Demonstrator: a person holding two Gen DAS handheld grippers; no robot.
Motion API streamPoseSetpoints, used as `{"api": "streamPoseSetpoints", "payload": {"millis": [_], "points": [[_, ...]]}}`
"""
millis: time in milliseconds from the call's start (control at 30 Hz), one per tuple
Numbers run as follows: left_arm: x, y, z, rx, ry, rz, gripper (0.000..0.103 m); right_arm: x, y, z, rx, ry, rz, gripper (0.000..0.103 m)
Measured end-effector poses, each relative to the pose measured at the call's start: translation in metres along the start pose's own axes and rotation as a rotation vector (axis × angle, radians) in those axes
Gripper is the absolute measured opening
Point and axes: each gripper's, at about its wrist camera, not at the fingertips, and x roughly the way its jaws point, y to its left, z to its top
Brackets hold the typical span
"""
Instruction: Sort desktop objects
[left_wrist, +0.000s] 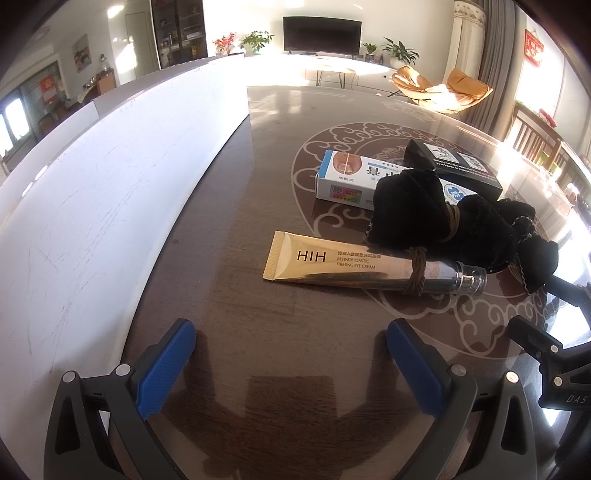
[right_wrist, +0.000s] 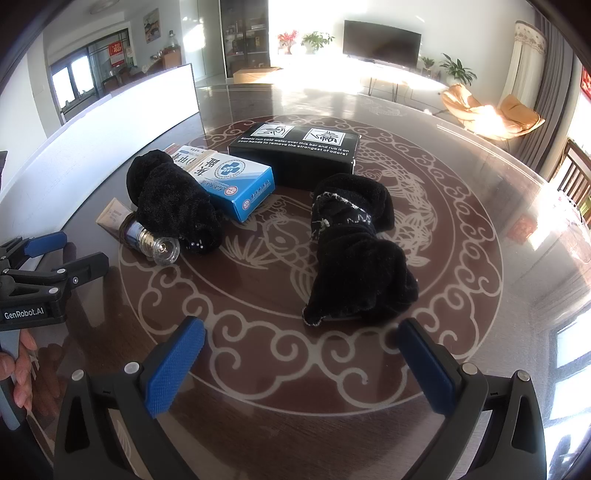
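A gold eye-cream tube with a clear cap lies on the dark patterned table; it shows in the right wrist view too. Two black velvet pouches lie by it, one resting on the tube and on a blue-white box. A black box stands behind. My left gripper is open and empty, short of the tube; it shows in the right wrist view. My right gripper is open and empty just before the nearer pouch.
A long white bin wall runs along the table's left side. The right gripper's body sits at the left view's right edge. Chairs and a TV stand beyond the table.
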Motion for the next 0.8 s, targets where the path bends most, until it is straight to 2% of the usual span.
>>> {"api": "streamPoseSetpoints", "payload": {"millis": [800], "points": [[0.0038, 0.0025, 0.0073, -0.002, 0.001, 0.01, 0.103, 0.0001, 0.0001, -0.0001, 0.0, 0.0, 0.0, 0.103]]}}
